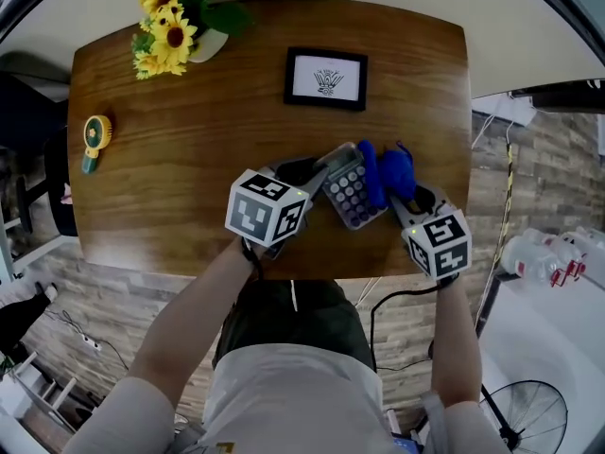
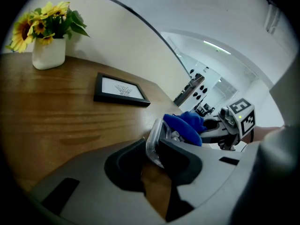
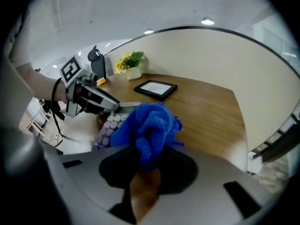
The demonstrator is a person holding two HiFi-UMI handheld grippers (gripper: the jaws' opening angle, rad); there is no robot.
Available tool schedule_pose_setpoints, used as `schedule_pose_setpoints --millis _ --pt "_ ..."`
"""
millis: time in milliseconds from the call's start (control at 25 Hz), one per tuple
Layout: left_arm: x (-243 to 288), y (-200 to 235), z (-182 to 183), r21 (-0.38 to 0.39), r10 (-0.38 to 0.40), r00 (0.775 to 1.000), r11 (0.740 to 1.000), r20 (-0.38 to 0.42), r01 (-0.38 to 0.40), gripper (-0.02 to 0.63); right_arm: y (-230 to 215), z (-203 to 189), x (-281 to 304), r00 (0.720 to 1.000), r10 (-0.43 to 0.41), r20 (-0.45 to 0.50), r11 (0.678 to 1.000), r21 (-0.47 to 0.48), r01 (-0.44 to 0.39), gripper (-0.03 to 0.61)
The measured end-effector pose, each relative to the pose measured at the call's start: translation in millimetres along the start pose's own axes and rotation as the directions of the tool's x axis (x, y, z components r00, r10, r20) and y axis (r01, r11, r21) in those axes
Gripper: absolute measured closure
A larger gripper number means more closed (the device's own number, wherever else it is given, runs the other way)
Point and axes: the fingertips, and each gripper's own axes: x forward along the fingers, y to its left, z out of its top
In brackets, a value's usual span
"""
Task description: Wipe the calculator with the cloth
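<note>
A grey calculator (image 1: pixel 350 192) with rows of round keys lies near the table's front edge, turned at an angle. My left gripper (image 1: pixel 310 172) is shut on its left edge, and in the left gripper view the clear rim of the calculator (image 2: pixel 156 142) sits between the dark jaws. My right gripper (image 1: pixel 408 197) is shut on a bunched blue cloth (image 1: pixel 386 170), which lies over the calculator's right side. In the right gripper view the cloth (image 3: pixel 147 123) hangs from the jaws over the keys (image 3: pixel 108 125), so part of the calculator is hidden.
A black picture frame (image 1: pixel 326 78) lies at the table's middle back, and a white vase of sunflowers (image 1: pixel 175 26) stands at the back left. A small yellow and green fan (image 1: pixel 95 140) lies at the left. The wooden table's front edge (image 1: pixel 284 270) runs just below the grippers.
</note>
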Motion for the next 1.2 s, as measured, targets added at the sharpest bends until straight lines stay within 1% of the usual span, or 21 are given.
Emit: schedule_pose_setpoints --millis 80,280,360,440,560,680,840,920,1080,1200 --pt "0.4 -0.2 0.2 0.007 0.003 1.0 1.0 0.004 -0.003 0.523 7.6 -18.2 -12.6 1.0 -0.011 -0.017 1.0 0.007 0.011 0.477" --pt "1.4 -1.7 1.7 0.017 0.005 1.0 1.0 0.007 -0.006 0.523 39.1 -55.5 -35.1 0.998 -0.019 -0.054 0.997 0.071 0.023 0.476" --pt "1.8 -2.2 1.8 0.019 0.006 1.0 1.0 0.009 -0.006 0.523 63.6 -65.9 -38.2 0.998 0.011 -0.066 0.996 0.087 -0.005 0.476" --pt "1.7 -1.7 1.4 0.018 0.007 1.0 1.0 0.009 -0.007 0.523 96.5 -70.4 -35.1 0.995 0.069 -0.067 0.993 0.097 -0.062 0.476" --pt "2.2 -1.1 1.6 0.014 0.003 1.0 1.0 0.005 -0.003 0.523 141.8 -56.1 -21.2 0.99 0.143 -0.021 0.984 0.107 -0.14 0.476" --pt "3.0 -1.6 1.5 0.007 -0.009 1.0 1.0 -0.004 0.009 0.523 163.4 -24.8 0.2 0.986 0.159 0.043 0.981 0.107 -0.162 0.474" --pt "3.4 -2.2 1.1 0.008 -0.018 1.0 1.0 -0.01 0.018 0.523 158.7 19.1 32.2 0.988 0.132 0.084 0.979 0.142 -0.143 0.472" --pt "3.5 -2.2 1.2 0.008 -0.019 1.0 1.0 -0.011 0.019 0.525 154.6 32.1 43.7 0.99 0.115 0.084 0.98 0.155 -0.127 0.471" --pt "3.6 -2.2 1.3 0.01 -0.016 1.0 1.0 -0.01 0.017 0.525 151.5 36.3 51.9 0.994 0.07 0.081 0.977 0.197 -0.085 0.471" --pt "3.9 -1.6 1.5 0.016 -0.013 1.0 1.0 -0.007 0.013 0.525 146.9 27.4 47.4 0.995 0.032 0.092 0.968 0.244 -0.053 0.472"
